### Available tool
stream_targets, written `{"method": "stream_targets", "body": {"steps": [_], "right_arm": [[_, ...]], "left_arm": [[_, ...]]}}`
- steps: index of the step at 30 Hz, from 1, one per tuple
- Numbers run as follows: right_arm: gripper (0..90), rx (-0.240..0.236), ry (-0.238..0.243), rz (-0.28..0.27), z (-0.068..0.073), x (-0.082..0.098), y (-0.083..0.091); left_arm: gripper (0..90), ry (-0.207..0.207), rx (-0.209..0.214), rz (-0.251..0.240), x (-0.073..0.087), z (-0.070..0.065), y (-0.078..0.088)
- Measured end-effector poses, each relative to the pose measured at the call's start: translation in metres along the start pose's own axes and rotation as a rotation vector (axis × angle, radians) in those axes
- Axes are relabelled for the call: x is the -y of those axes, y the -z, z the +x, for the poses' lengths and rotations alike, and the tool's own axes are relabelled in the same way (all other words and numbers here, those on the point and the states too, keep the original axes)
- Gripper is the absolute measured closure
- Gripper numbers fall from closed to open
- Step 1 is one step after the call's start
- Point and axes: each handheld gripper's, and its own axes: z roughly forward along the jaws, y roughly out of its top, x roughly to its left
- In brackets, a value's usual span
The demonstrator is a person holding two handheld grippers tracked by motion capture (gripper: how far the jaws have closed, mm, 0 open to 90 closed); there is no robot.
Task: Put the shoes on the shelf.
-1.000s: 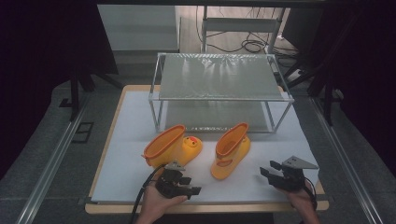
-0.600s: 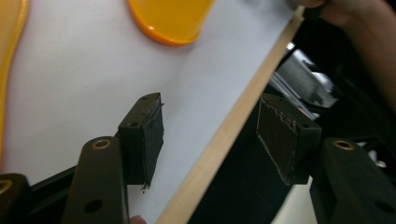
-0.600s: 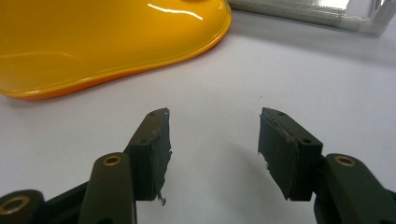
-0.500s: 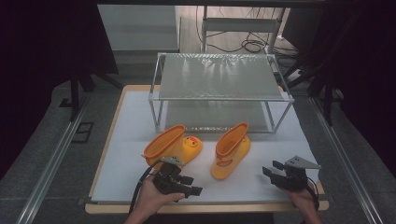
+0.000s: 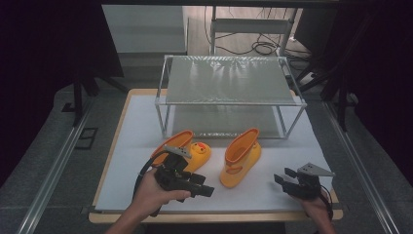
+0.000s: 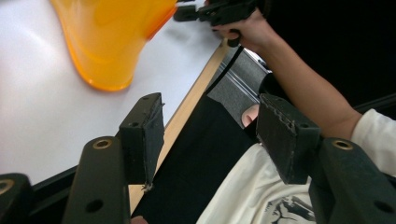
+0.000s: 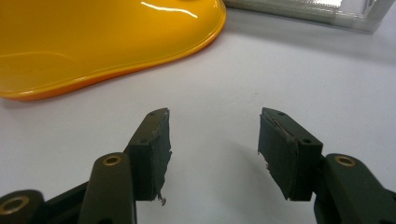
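Two yellow rubber boots are on the white mat (image 5: 131, 146). One boot (image 5: 195, 152), with a duck face on it, lies on its side. The other boot (image 5: 241, 158) stands upright to its right. My left gripper (image 5: 204, 186) is just in front of the lying boot, pointing right, and is open. In the left gripper view the jaws (image 6: 210, 135) hold nothing, and the upright boot's sole (image 6: 112, 42) is ahead. My right gripper (image 5: 282, 176) is to the right of the upright boot, pointing at it. It is open (image 7: 212, 144) and empty, with the boot's foot (image 7: 93, 42) close ahead.
A metal-framed rack (image 5: 229, 80) with a frosted top shelf stands behind the boots; its lower edge (image 7: 327, 14) appears in the right gripper view. The table's wooden front edge (image 5: 219, 214) lies just behind both hands. Cables lie on the floor beyond the rack.
My left gripper has moved a little forward, closer to the lying boot. The right gripper has hardly moved. Both boots stay put.
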Motion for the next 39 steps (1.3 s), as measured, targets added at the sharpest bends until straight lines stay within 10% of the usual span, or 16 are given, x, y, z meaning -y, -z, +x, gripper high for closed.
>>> {"method": "stream_targets", "body": {"steps": [17,39], "right_arm": [[43.3,0.006,-0.006,0.004,-0.001,0.000,0.000],[43.2,0.006,-0.014,0.008,-0.002,0.001,0.000]], "left_arm": [[43.9,-0.027,-0.027,0.032,-0.067,-0.011,0.022],[45.4,0.024,-0.092,0.124,-0.134,0.002,-0.011]]}}
